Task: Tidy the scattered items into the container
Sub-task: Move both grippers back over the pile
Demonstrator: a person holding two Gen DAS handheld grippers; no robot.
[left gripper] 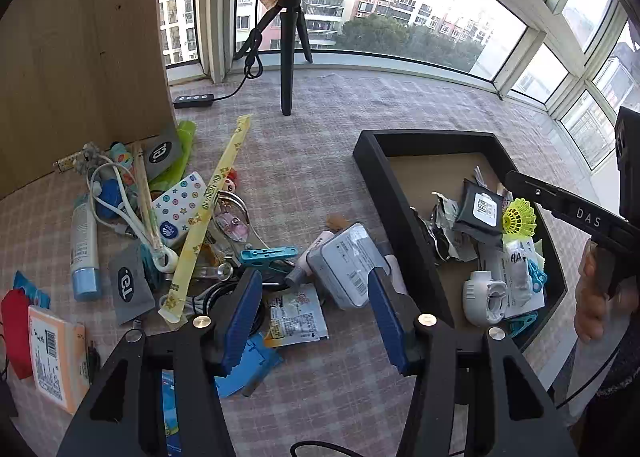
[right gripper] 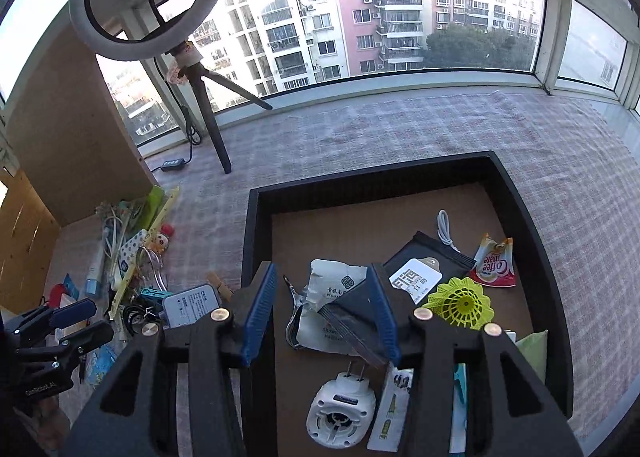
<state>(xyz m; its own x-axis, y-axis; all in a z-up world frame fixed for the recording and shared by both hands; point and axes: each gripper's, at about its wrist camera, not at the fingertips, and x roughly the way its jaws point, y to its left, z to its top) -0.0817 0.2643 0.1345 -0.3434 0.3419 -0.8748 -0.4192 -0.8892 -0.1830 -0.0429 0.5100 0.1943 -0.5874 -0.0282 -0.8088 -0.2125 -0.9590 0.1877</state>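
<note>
Your right-wrist view looks straight into the black tray point(right gripper: 532, 257), where a yellow shuttlecock point(right gripper: 460, 303) lies beside a black pouch point(right gripper: 420, 273) and a "Coffee-mate" sachet point(right gripper: 494, 263). Only your left-wrist view shows the whole pile of clutter point(left gripper: 180, 225) left of the tray, with a grey box point(left gripper: 346, 263) nearest. Your left claw point(left gripper: 316, 317) stands apart over a snack packet point(left gripper: 296, 317). Your right claw point(right gripper: 320, 317) is apart too, empty, above the tray. A tripod point(left gripper: 286, 57) stands behind.

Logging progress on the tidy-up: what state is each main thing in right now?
Left gripper: open, empty, over the pile.
Right gripper: open, empty, over the tray.
Black tray: partly filled.
Yellow shuttlecock: inside the tray.
White plug-in device: inside the tray.
Blue clip: still outside.
</note>
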